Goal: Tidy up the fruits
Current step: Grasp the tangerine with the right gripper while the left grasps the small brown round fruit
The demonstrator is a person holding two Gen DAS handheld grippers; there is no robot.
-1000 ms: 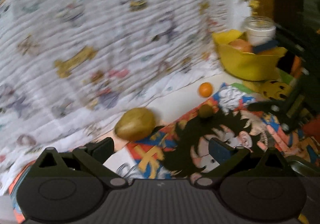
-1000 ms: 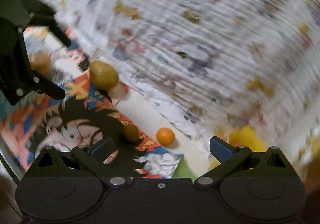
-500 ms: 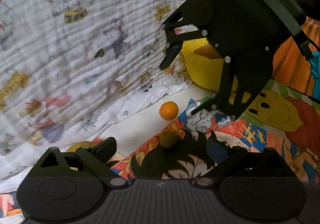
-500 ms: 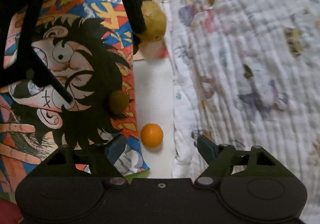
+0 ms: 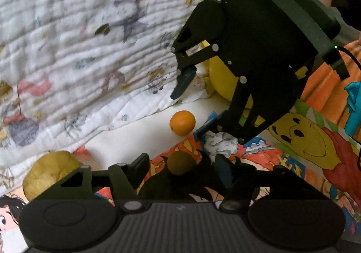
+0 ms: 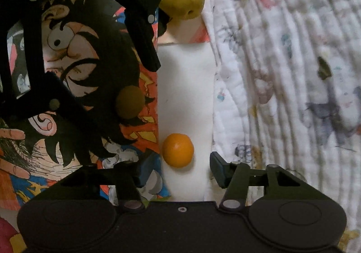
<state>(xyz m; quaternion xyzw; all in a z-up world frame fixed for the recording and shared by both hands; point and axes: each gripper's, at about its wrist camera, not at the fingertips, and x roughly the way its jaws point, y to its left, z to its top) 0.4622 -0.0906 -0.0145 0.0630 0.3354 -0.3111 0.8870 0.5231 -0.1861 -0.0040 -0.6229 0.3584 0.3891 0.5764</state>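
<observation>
3 loose fruits are seen on the bed: an orange (image 6: 178, 150) on the bare white strip between the printed cloth (image 6: 74, 67) and the quilt (image 6: 282, 49), a brown fruit (image 5: 180, 162) on the cloth's dark print, and a pear (image 5: 48, 174) further along by the quilt's edge. A yellow bowl (image 5: 220, 79) is partly hidden behind the right gripper in the left wrist view; it is judged to be the fruits' destination.

The right gripper (image 6: 178, 170) is held over the orange, with its jaws part open. They have just been closing, and the orange lies between them, but no pad is seen to press on it. The left gripper (image 5: 180, 166) is aimed at the brown fruit, which sits between its jaws. These too have just been closing, and no contact can be made out there.

Several risks are judged from here. Both fruits are round, so either could be squeezed out sideways if the pads meet it off-centre. The orange could be rolled under the quilt's edge. Loose cloth could be pinched together with the brown fruit. The 2 grippers are close together, so a collision is possible when both are lifted toward the bowl.
</observation>
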